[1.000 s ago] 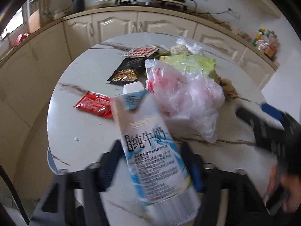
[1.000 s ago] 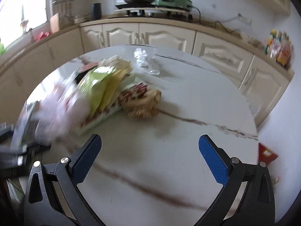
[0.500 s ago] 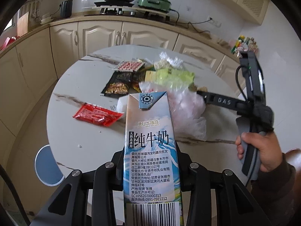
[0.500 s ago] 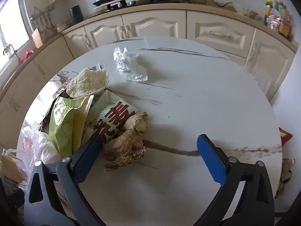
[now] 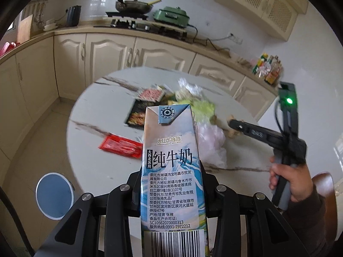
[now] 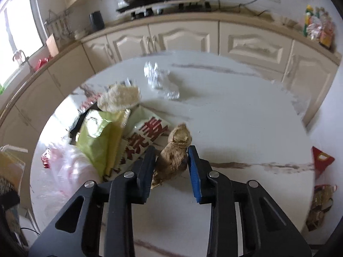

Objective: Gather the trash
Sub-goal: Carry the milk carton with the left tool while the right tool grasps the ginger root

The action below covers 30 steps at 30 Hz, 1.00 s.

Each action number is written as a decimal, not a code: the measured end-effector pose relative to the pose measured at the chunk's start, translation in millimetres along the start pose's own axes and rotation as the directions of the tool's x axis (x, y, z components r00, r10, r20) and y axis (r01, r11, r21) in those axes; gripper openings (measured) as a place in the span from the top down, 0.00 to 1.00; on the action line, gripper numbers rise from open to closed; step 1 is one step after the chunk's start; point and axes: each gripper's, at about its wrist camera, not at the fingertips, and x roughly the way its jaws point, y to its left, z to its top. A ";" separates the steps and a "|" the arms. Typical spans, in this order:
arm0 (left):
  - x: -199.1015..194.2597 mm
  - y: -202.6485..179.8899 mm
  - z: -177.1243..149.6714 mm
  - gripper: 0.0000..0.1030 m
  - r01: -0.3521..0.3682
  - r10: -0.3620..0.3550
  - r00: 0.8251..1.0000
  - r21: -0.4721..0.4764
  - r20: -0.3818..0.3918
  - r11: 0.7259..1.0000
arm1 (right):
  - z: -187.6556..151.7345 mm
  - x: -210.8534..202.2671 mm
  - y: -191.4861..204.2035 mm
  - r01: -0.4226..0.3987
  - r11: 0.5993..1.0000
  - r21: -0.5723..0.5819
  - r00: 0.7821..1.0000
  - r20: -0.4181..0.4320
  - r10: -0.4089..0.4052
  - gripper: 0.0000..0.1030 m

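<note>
My left gripper (image 5: 169, 184) is shut on a tall blue-and-white milk carton (image 5: 171, 171) and holds it upright above the near edge of the round marble table (image 5: 96, 111). My right gripper (image 6: 171, 156) has closed on a brown ginger root (image 6: 173, 152) that lies on the table, with both fingers against its sides. In the left wrist view the right gripper (image 5: 233, 125) reaches in from the right. Trash on the table: a red sachet (image 5: 121, 146), a black snack packet (image 5: 137, 113), a green bag (image 6: 100, 137), a pink plastic bag (image 5: 211, 145), a crumpled clear wrapper (image 6: 163, 83).
A blue-lidded bin (image 5: 54, 194) stands on the floor left of the table. Cream kitchen cabinets (image 5: 107, 55) and a counter with a stove run behind. A red bag (image 6: 321, 160) lies on the floor to the right.
The left gripper has lifted and righted the milk carton, pulling back from the table. The right gripper has swung to the ginger root and closed on it from wide open.
</note>
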 end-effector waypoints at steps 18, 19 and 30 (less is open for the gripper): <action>-64.3 92.9 -7.1 0.66 -0.095 0.100 0.992 -0.066 0.074 0.993 | -1.3 -72.2 110.9 -0.069 0.989 -0.128 0.982 0.166 0.090 0.73; -67.8 102.2 -9.1 0.66 -0.123 0.128 0.989 -0.071 0.077 0.990 | -0.1 -76.3 134.6 -0.102 0.979 -0.174 0.975 0.178 0.133 0.73; -55.2 302.5 -52.1 0.66 -0.493 0.464 0.869 -0.219 -0.174 0.842 | -37.4 36.9 403.6 -0.387 0.792 -0.472 0.914 -0.084 0.397 0.73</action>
